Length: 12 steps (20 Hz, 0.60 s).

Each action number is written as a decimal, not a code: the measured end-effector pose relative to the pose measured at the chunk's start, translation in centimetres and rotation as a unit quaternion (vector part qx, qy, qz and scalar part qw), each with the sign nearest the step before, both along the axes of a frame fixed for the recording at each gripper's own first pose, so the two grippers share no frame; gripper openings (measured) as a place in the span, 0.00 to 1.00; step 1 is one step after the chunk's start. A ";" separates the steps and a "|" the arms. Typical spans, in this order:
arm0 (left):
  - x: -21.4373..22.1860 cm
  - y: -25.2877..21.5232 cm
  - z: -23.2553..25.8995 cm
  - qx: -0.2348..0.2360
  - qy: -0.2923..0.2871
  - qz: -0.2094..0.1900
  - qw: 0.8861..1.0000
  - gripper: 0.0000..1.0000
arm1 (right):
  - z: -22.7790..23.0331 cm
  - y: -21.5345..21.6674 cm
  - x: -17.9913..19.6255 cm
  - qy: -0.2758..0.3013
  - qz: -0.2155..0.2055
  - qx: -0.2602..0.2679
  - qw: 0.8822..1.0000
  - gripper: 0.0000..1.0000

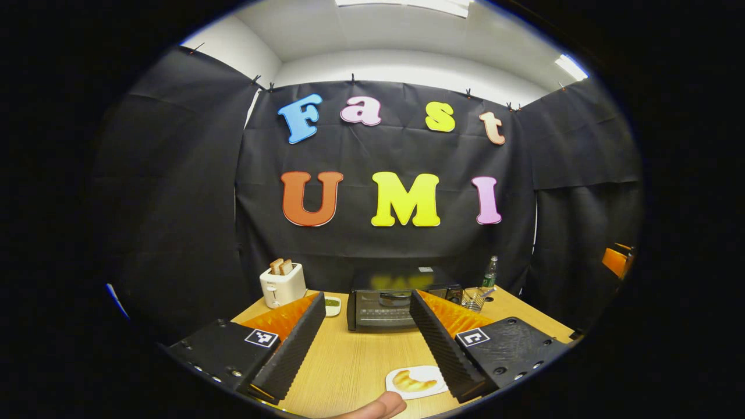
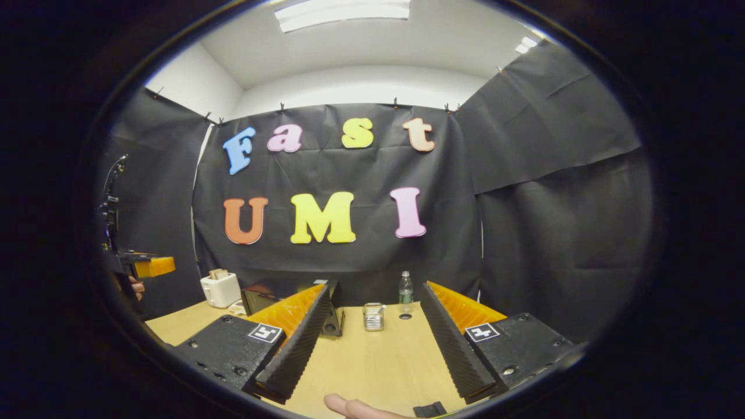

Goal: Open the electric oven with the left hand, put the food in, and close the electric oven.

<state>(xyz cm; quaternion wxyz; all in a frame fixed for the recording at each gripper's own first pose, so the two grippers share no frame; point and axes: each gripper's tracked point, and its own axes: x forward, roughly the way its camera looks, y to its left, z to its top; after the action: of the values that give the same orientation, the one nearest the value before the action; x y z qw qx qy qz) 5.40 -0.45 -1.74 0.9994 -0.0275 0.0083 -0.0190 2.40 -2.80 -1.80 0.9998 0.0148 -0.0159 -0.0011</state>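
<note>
Black cloth [image 1: 396, 256] clipped along its top edge drapes three sides of a booth, above a pale wooden worktop [image 1: 361, 361], under white ceiling light panels [image 2: 343, 10].

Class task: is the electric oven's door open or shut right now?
Shut. The electric oven shows its door upright and flush against the front, handle at the top, on the table.

On the table stand 1 oven [image 1: 401, 299], 1 toaster [image 1: 282, 284] with 2 bread slices [image 1: 281, 266], 1 plate [image 1: 394, 385] with 1 croissant [image 1: 413, 382], 1 bottle [image 1: 490, 272], and 1 wire basket [image 1: 474, 298].
</note>
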 end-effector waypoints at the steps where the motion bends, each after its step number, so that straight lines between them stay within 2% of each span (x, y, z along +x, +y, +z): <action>1: 0.9 0.0 -0.4 -0.005 0.002 0.004 1.000 0.94 | -0.3 -0.2 0.4 -0.003 -0.002 -0.005 1.000 0.97; 8: 12.0 -3.3 -2.3 -0.009 0.014 -0.023 1.000 0.92 | -2.4 -0.2 4.0 -0.008 0.011 -0.005 1.000 0.99; 12: 18.6 -5.7 -5.1 0.011 0.044 -0.032 0.998 0.93 | -3.7 -1.2 5.3 0.002 0.009 -0.019 1.000 0.99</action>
<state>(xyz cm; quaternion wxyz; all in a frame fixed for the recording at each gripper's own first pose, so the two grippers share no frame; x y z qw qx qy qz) 24.03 -6.13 -6.85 0.9972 -0.0175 0.0534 -0.0496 7.74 -3.97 -5.54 0.9999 -0.0037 -0.0137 0.0085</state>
